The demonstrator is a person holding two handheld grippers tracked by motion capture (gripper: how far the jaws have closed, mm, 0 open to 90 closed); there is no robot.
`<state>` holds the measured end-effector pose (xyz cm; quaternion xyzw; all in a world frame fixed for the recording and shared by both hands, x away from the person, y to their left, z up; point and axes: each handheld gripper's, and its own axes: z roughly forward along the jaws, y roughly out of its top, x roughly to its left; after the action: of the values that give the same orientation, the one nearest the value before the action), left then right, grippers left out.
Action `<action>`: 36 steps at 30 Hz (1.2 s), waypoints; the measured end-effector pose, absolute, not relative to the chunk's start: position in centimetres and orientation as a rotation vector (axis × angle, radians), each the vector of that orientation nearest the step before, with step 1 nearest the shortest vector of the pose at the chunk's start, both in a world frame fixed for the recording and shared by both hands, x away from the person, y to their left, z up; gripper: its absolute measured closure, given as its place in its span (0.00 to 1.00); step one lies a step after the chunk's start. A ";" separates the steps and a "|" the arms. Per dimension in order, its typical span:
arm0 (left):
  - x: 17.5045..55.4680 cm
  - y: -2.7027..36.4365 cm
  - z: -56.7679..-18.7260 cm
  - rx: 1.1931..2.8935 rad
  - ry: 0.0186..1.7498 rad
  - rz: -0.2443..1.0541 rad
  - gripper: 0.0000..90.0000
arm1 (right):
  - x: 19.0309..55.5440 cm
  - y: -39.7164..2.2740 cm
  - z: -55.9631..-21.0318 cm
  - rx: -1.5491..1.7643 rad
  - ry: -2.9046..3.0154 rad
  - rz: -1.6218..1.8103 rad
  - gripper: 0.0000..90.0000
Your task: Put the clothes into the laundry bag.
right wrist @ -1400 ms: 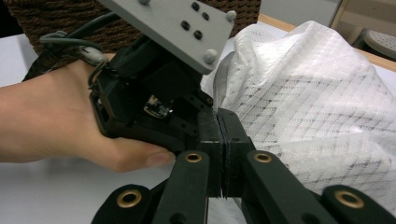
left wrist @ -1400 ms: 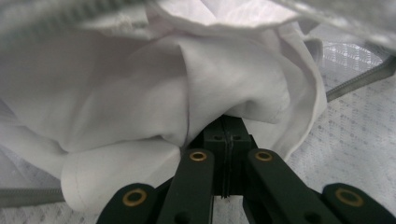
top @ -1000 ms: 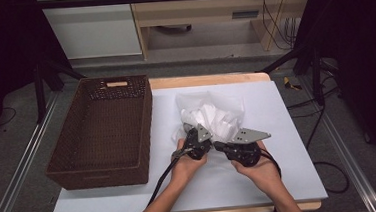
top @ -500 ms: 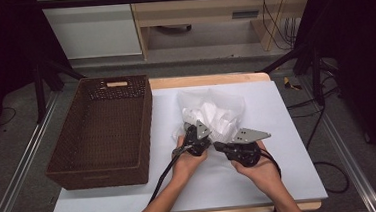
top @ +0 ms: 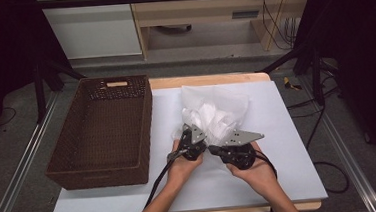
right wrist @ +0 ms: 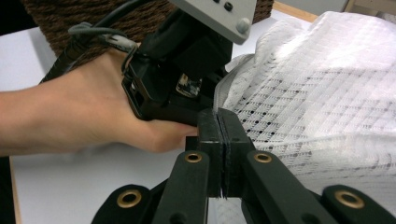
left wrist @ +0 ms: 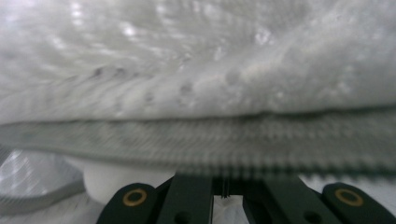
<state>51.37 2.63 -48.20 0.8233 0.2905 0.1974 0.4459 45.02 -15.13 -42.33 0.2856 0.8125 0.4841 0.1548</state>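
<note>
Black fingers (right wrist: 219, 135), brass rivets, grey plate (top: 241, 137).

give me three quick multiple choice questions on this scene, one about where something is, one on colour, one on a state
1. Where is the basket relative to the white cloth?
A. left of it
B. right of it
C. on top of it

2. What colour is the basket?
A. white
B. dark brown
C. blue

3. How are the right gripper's fingers?
A. wide open
B. shut on the cloth's edge
C. shut on a cable

Answers:
1. A, in the high view the basket sits at the table's left, the cloth at the middle.
2. B, its woven walls are dark brown.
3. B, the right gripper view shows them pressed together with cloth between.
</note>
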 end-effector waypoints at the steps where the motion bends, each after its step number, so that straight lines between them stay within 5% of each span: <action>1: 51.3 2.7 -48.2 2.039 0.720 0.486 1.00 | 44.9 -15.0 -42.3 0.816 2.331 1.383 1.00; 16: 48.3 2.9 -48.0 2.069 0.634 0.447 1.00 | 42.4 -15.6 -41.1 0.875 2.333 1.459 1.00; 36: 51.2 0.7 -48.3 2.034 0.653 0.428 1.00 | 43.5 -15.7 -43.4 0.907 2.359 1.394 1.00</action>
<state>51.17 0.66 -48.29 0.8275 0.2657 0.1742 0.4629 43.47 -15.70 -43.42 0.3117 0.8106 0.4791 0.1271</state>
